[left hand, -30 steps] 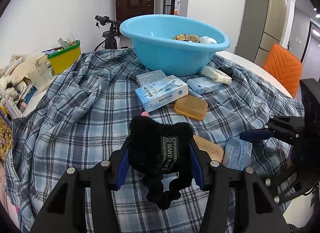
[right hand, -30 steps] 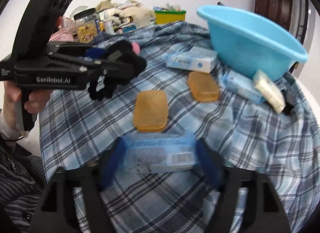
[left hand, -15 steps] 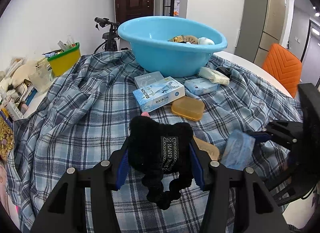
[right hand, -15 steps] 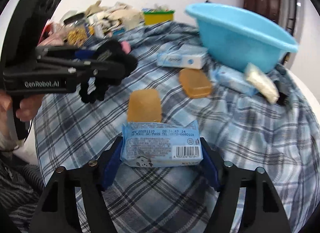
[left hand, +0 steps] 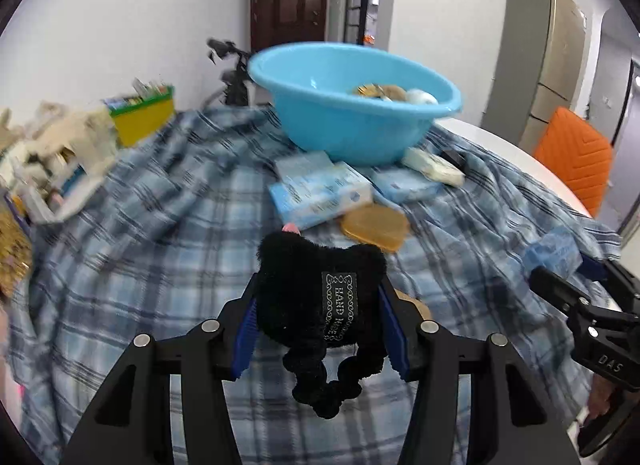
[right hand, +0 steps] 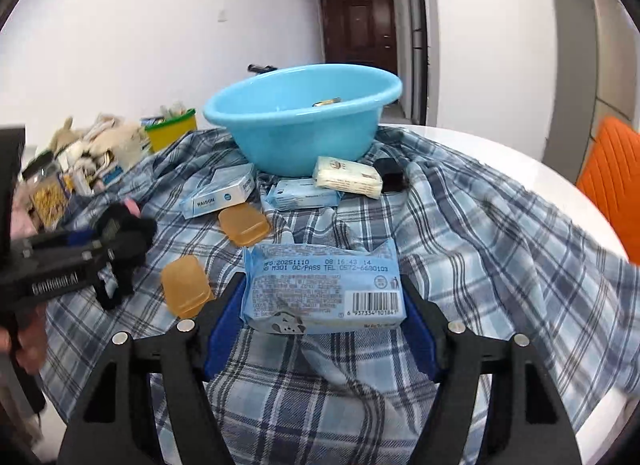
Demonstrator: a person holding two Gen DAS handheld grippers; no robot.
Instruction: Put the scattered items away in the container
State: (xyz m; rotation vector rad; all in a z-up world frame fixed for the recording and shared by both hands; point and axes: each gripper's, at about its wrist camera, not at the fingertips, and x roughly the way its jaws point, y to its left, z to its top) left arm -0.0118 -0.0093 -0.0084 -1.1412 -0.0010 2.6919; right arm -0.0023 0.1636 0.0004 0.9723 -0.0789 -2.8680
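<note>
In the left wrist view, our left gripper (left hand: 320,319) has its fingers (left hand: 246,329) closed narrowly on a black fuzzy hair tie (left hand: 320,305), whose woven label faces us and whose loop hangs below the pads, clear of the plaid cloth (left hand: 140,265) that covers the counter. Toward the far edge of the counter sits the blue basin (left hand: 352,121), with a few small items already lying inside. Just in front of it lie a blue carton (left hand: 320,195), a pale blue packet (left hand: 408,185), a cream packet (left hand: 434,165) and an amber case (left hand: 374,225). At the right edge our right gripper (left hand: 576,265) shows with a blue pack between its fingers. In the right wrist view, those fingers (right hand: 224,317) have just been closing and now press both ends of the tissue pack (right hand: 324,289), held barcode-side up above the cloth near the counter's near edge. A second amber case (right hand: 186,285) lies just left of it. The basin stands beyond, well apart from the pack. At the left our left gripper holds the black tie near the counter's left edge.
</note>
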